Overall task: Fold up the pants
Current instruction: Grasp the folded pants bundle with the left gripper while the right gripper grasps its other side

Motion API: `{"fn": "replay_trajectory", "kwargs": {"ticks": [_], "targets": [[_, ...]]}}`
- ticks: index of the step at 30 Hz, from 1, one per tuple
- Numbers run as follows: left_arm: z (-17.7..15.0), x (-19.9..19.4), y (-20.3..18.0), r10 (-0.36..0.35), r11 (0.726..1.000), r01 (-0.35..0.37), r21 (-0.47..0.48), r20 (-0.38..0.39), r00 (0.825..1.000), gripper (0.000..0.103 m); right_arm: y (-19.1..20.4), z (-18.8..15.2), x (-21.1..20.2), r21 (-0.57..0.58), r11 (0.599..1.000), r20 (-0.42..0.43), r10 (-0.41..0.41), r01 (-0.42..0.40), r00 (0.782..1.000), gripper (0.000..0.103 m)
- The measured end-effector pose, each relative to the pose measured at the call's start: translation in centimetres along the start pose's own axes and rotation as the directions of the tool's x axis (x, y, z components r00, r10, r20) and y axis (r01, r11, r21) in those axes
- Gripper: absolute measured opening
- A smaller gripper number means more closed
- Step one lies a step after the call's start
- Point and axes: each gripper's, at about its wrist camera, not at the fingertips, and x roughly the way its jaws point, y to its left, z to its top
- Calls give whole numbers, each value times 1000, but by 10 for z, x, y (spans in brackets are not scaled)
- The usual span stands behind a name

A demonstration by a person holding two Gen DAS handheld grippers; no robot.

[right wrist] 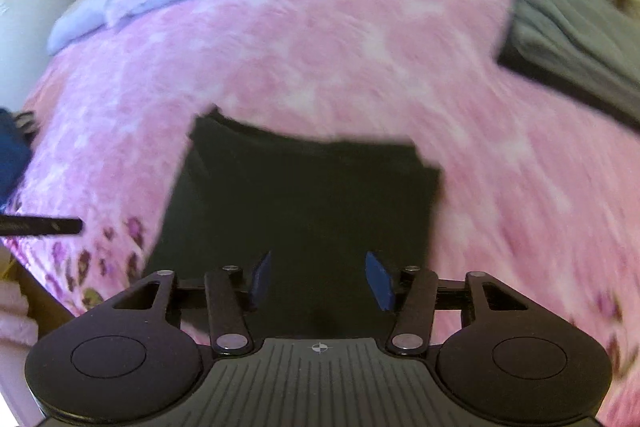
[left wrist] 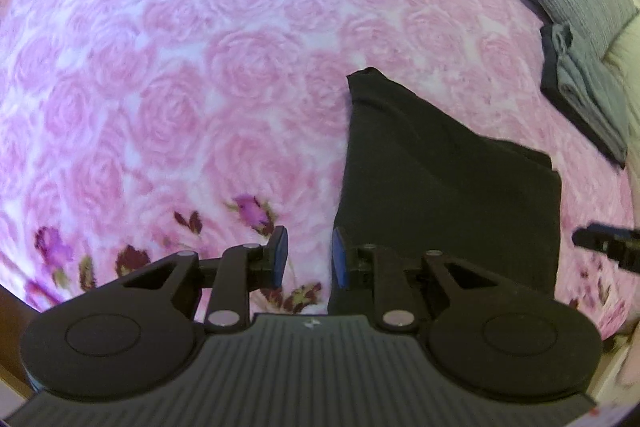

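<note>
The black pants (left wrist: pixel 444 183) lie on the pink rose blanket (left wrist: pixel 200 67) as a compact dark slab, already folded down by the look of it, with one corner poking out toward 11 o'clock in my right wrist view. Their long axis runs away from me, toward 12. My right gripper (right wrist: pixel 318 281) hangs directly over the near edge, jaws spread wide and holding nothing, so I judge it the nearer one for the next grasp. My left gripper (left wrist: pixel 308 259) sits off the cloth's left border, the pants at its 1 o'clock, jaws parted and empty. A grey folded pile (left wrist: pixel 588 91) waits at 2 o'clock.
</note>
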Motion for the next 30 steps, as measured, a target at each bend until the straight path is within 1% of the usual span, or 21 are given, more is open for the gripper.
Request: {"fn": "replay_trajectory", "kwargs": {"ticks": [4,6,8,11,13,16,18,19,20,24,27,30], "targets": [[13,16,10,-5,1000,5,-28,14,1000,20,19,33,18,-103,994,15,49,-47,999,43],[21,27,15,-9,999,10,-49,17,1000,20,30,46,37,-147,986,-7,80,-80,997,36],[27,40,19,-26,996,27,-87,9,1000,20,39,57,56,-184,977,-30,107,-111,994,33],[33,61,20,-51,990,52,-131,12,999,20,51,71,91,-252,953,-58,159,-169,985,31],[38,76,17,-52,988,54,-147,14,999,20,53,81,115,-273,943,-84,173,-190,981,30],[45,91,15,-61,982,64,-178,23,998,20,59,94,141,-303,926,-102,202,-224,974,27],[50,103,13,-70,977,73,-200,21,997,20,65,103,155,-315,914,-110,231,-254,967,21],[53,108,12,-72,975,75,-209,20,997,20,67,107,162,-318,910,-118,240,-265,964,20],[56,113,11,-77,973,79,-215,17,997,20,68,109,166,-321,905,-126,251,-279,960,17],[68,131,9,-86,971,85,-221,7,996,20,72,115,187,-322,892,-162,277,-316,947,15],[76,139,8,-95,970,93,-225,4,995,20,75,119,193,-334,879,-165,301,-341,939,12],[81,146,8,-103,971,99,-219,-9,995,20,78,124,201,-336,872,-172,315,-356,934,12]]}}
